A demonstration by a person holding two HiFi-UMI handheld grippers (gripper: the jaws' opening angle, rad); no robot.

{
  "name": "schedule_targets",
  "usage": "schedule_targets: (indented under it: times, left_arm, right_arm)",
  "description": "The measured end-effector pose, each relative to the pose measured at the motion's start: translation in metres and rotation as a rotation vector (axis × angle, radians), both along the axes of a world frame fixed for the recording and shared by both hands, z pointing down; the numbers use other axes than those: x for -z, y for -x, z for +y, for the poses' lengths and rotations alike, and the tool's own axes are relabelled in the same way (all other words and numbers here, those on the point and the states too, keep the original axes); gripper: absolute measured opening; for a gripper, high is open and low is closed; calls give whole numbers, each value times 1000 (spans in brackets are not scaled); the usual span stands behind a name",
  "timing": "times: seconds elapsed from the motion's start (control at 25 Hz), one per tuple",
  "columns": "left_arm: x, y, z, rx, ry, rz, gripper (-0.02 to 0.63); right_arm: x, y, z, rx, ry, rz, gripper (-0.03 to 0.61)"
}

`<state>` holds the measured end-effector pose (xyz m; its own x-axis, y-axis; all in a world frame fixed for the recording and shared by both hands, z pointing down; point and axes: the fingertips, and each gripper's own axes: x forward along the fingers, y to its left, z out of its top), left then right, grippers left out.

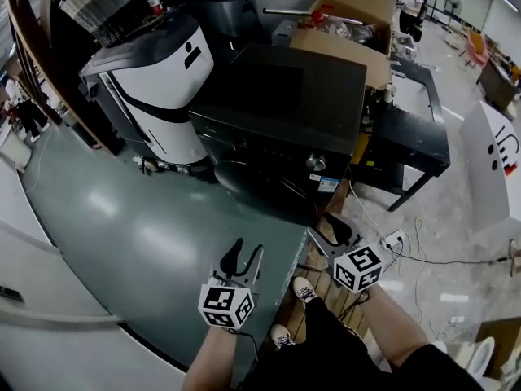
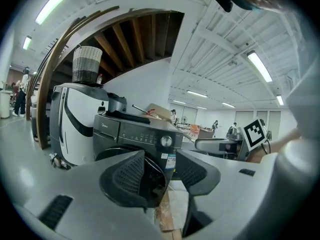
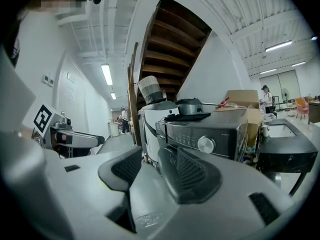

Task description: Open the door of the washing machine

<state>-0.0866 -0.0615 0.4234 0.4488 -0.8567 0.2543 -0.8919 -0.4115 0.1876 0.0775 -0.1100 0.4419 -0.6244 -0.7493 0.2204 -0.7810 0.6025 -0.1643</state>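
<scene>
The dark washing machine (image 1: pixel 285 120) stands ahead of me, its round door (image 1: pixel 259 187) shut below a silver knob (image 1: pixel 316 163). My left gripper (image 1: pixel 242 259) hovers over the green floor short of the door, open and empty. In the left gripper view, the left gripper (image 2: pixel 160 171) frames the door (image 2: pixel 152 176), still some way beyond its pads. My right gripper (image 1: pixel 335 230) is lower right of the door, near the machine's front corner. In the right gripper view, the right gripper (image 3: pixel 152 169) shows a gap with nothing in it, and the washing machine (image 3: pixel 210 131) is behind.
A white and black machine (image 1: pixel 163 96) stands left of the washer, touching its side. A cardboard box (image 1: pixel 350 23) is behind, and a black table (image 1: pixel 415 129) is at the right. Cables and a power strip (image 1: pixel 393 239) lie on the floor. Wooden planks (image 1: pixel 313 300) are under my feet.
</scene>
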Motion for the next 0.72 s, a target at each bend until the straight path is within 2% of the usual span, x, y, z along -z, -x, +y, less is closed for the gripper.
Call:
schedule_targets:
  times: [0.4, 0.72]
  left_arm:
    - [-42, -29, -80, 35, 38, -7, 202]
    - [-88, -47, -128, 55, 96, -15, 202]
  right_arm:
    - [-62, -10, -80, 82, 66, 41, 221]
    - [-126, -13, -121, 128, 147, 88, 221]
